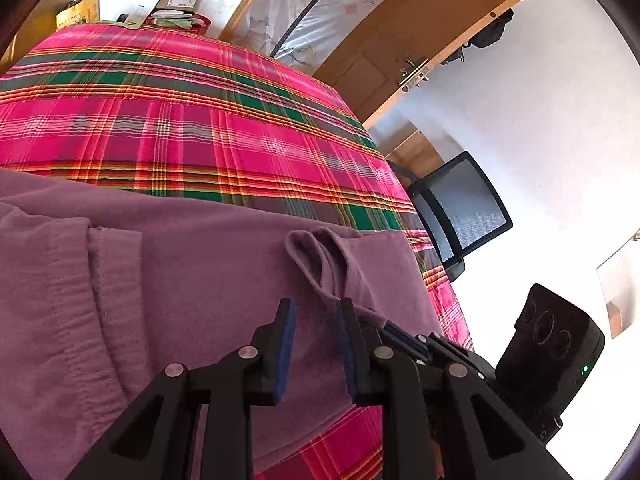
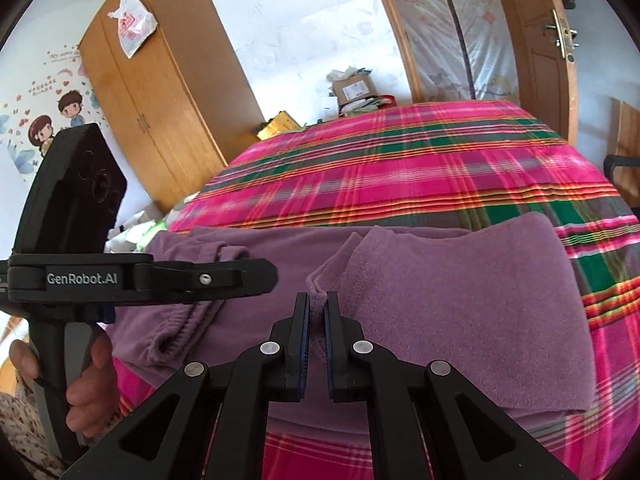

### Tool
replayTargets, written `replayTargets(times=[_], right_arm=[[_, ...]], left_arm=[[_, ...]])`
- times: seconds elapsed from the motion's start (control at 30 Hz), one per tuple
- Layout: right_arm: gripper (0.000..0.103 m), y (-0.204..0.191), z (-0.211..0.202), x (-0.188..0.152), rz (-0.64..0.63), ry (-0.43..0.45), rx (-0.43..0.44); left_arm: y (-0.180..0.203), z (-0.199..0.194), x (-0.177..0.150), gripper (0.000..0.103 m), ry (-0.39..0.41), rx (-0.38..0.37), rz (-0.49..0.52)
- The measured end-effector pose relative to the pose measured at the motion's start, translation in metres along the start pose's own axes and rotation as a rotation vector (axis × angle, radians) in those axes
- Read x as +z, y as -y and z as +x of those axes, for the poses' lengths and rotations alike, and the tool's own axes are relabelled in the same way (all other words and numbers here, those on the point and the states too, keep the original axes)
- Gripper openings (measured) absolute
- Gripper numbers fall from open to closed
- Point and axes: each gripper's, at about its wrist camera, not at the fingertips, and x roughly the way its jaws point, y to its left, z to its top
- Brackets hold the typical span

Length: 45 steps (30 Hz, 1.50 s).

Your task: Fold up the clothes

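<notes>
A pink-and-green plaid bedspread (image 2: 400, 168) carries the purple fleece garment (image 2: 460, 300) on its near edge. The right gripper (image 2: 316, 304) is clenched on a fold of that garment, while beside it the left gripper (image 1: 316, 312), printed "GenRobot.AI", hangs released over the fleece.

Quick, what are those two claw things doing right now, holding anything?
Left gripper: open, fingers apart above the purple garment, gripping nothing.
Right gripper: closed, pinching a fold of the garment.
</notes>
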Motion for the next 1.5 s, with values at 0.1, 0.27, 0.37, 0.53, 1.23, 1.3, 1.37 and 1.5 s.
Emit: replayTargets(times=[0.1,0.27,0.37,0.53,1.23,1.3,1.37,1.5], right_arm=[[0.007,-0.001,0.005,-0.003,0.003,-0.009,0.010],[0.007,0.002,0.015,-0.010,0.016,-0.033,0.011],[0.007,0.002,0.018,-0.013,0.019,-0.043,0.019],[0.007,0.005,0.014,-0.015,0.033,-0.032,0.036],[0.009,-0.006,0.020,-0.027,0.012,-0.085,0.077],[0.009,-0.006,0.020,-0.028,0.012,-0.084,0.080],[0.009,-0.006,0.021,-0.029,0.011,-0.101,0.080],[0.017,-0.007,0.016,-0.028,0.015,-0.126,0.104]], left_arm=[[-0.003,-0.001,0.000,0.022,0.008,0.003,-0.006],[-0.005,0.004,0.000,0.022,-0.014,0.016,-0.013],[-0.001,0.005,0.001,0.022,-0.010,0.019,-0.002],[0.002,0.006,0.002,0.022,-0.015,0.021,0.003],[0.013,0.008,0.004,0.022,-0.012,0.036,0.022],[0.012,0.012,0.003,0.022,-0.026,0.034,0.011],[0.010,0.015,0.002,0.022,-0.037,0.035,-0.001],[0.013,0.015,0.001,0.022,-0.027,0.041,0.008]])
